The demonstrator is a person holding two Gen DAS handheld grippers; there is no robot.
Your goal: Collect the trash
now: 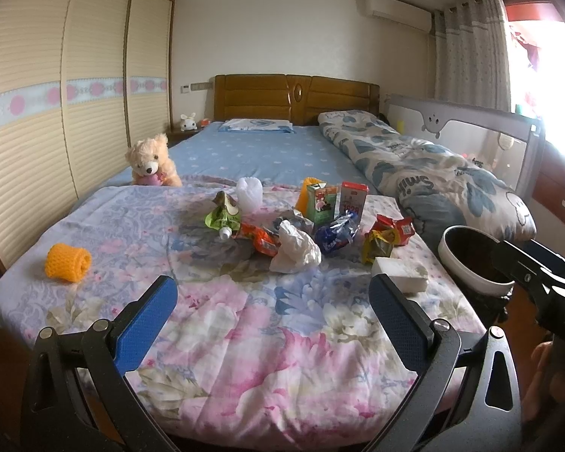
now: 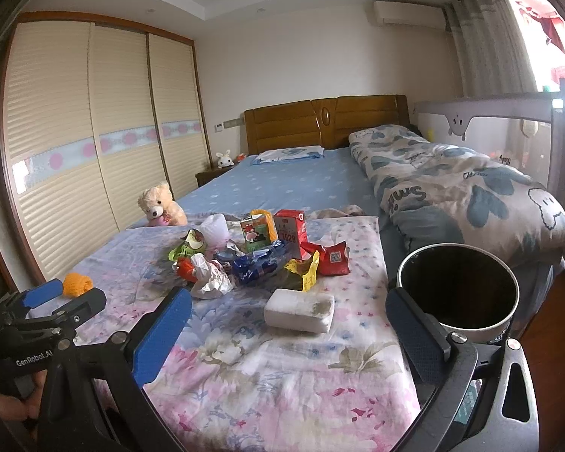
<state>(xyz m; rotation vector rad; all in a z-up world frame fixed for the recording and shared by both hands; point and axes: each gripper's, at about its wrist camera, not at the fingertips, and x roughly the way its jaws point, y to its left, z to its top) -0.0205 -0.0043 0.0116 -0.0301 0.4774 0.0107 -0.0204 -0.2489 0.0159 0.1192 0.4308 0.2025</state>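
Left wrist view: my left claw (image 1: 273, 301) is spread wide with nothing between the blue pads, hovering over the floral quilt (image 1: 245, 339) at the foot of the bed. Trash sits in a loose pile ahead on the quilt: green spout pouch (image 1: 225, 215), orange-red wrapper (image 1: 261, 240), crumpled white bag (image 1: 295, 250), blue wrapper (image 1: 337, 234), green carton (image 1: 321, 203) and red-white carton (image 1: 352, 197) standing upright side by side, red snack packet (image 1: 395, 228), yellow-green wrapper (image 1: 376, 246). White sponge block (image 1: 399, 273) lies nearest, just ahead of my right pad. Orange knit roll (image 1: 67, 263) lies alone far left. Teddy bear (image 1: 152, 165) sits beyond the quilt edge. Trash bin (image 1: 467, 278) stands off the bed's right edge, dark inside; my right claw (image 1: 527, 271) shows in front of it, state unclear from here.

Right wrist view: my right claw (image 2: 288, 326) is also wide apart, empty. Sponge block (image 2: 299, 310) lies between the pads in the frame, farther out, not touched. Trash pile is behind it, well apart from the bin (image 2: 457, 290), which is just beside my right pad. My left claw (image 2: 66, 295) is at the left edge, near the orange roll (image 2: 77, 284).
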